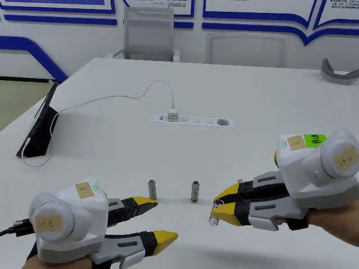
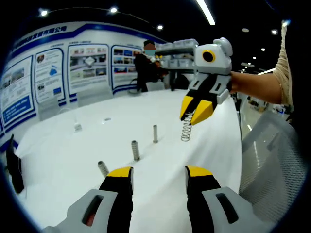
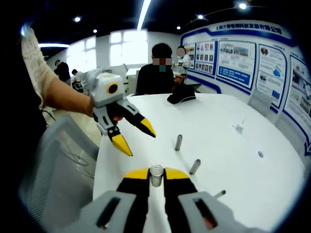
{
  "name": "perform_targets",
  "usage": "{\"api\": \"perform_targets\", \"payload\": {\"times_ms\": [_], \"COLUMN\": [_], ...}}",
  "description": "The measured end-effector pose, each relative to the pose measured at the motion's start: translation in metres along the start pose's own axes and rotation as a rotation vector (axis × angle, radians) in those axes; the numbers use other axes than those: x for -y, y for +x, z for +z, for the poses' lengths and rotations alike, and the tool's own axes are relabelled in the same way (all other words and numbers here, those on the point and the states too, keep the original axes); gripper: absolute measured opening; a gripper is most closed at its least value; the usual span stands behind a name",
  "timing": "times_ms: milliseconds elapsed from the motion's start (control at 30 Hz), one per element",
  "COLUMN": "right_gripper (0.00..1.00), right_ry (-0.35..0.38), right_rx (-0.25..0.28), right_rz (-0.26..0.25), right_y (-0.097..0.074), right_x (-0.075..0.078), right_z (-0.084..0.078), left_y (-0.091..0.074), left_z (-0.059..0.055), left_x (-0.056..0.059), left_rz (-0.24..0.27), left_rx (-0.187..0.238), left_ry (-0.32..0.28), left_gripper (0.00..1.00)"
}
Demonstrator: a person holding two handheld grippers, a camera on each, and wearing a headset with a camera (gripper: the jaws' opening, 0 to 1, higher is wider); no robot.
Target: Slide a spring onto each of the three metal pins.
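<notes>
Two of the three pins are wearing springs: the left pin (image 1: 152,190) and the middle pin (image 1: 194,191) are standing upright side by side on the white worktop (image 1: 112,145), near its front edge. The third pin (image 2: 155,133) is standing bare in the same row, and in the head view it is mostly hiding behind the right gripper (image 1: 217,205). That gripper is clenching a loose spring (image 1: 213,219) between its yellow tips. The coil is hanging below the jaws, near the bare pin and not on it.

The left gripper (image 1: 164,219) is hovering with its jaws spread wide and nothing between them. Its upper tip is pointing toward the left pin and stopping just short of it.

Between the two grippers the worktop is lying open, and a broad bare stretch is running from the pins back to the power strip (image 1: 193,120). A dark tablet (image 1: 39,126) is leaning at the left edge, well apart from the pins. In the left gripper view the worktop's edge is running close beside the right gripper, with a mesh chair back (image 2: 272,160) just beyond it.
</notes>
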State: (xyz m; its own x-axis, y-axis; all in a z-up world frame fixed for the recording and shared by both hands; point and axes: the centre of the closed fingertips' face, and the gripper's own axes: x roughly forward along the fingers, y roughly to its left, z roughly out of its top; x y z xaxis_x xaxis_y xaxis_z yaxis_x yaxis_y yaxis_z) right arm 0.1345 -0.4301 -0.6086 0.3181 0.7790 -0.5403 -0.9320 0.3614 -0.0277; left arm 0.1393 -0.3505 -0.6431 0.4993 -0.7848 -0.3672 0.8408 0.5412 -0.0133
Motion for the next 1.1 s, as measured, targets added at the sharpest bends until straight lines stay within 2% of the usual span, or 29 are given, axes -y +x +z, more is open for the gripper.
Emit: {"api": "perform_targets", "payload": {"times_ms": [400, 700, 900, 1100], "right_gripper": [0.12, 0.12, 0.12, 0.12], "right_ry": [0.022, 0.04, 0.053, 0.079], "right_rx": [0.007, 0.0, -0.013, -0.009], "right_rz": [-0.085, -0.185, -0.238, -0.274], "right_y": [-0.021, -0.037, -0.038, -0.031], "right_x": [0.032, 0.068, 0.088, 0.105], "right_z": [-0.003, -0.006, -0.011, -0.015], "left_y": [-0.013, -0.016, -0.016, -0.016], "left_z": [-0.005, -0.009, -0.009, -0.01], "left_x": [-0.014, -0.016, -0.016, -0.017], "left_rz": [0.056, 0.07, 0.072, 0.076], "left_rx": [0.004, -0.008, -0.008, -0.006], "left_ry": [-0.029, -0.029, -0.033, -0.034], "left_gripper": [0.46, 0.46, 0.46, 0.46]}}
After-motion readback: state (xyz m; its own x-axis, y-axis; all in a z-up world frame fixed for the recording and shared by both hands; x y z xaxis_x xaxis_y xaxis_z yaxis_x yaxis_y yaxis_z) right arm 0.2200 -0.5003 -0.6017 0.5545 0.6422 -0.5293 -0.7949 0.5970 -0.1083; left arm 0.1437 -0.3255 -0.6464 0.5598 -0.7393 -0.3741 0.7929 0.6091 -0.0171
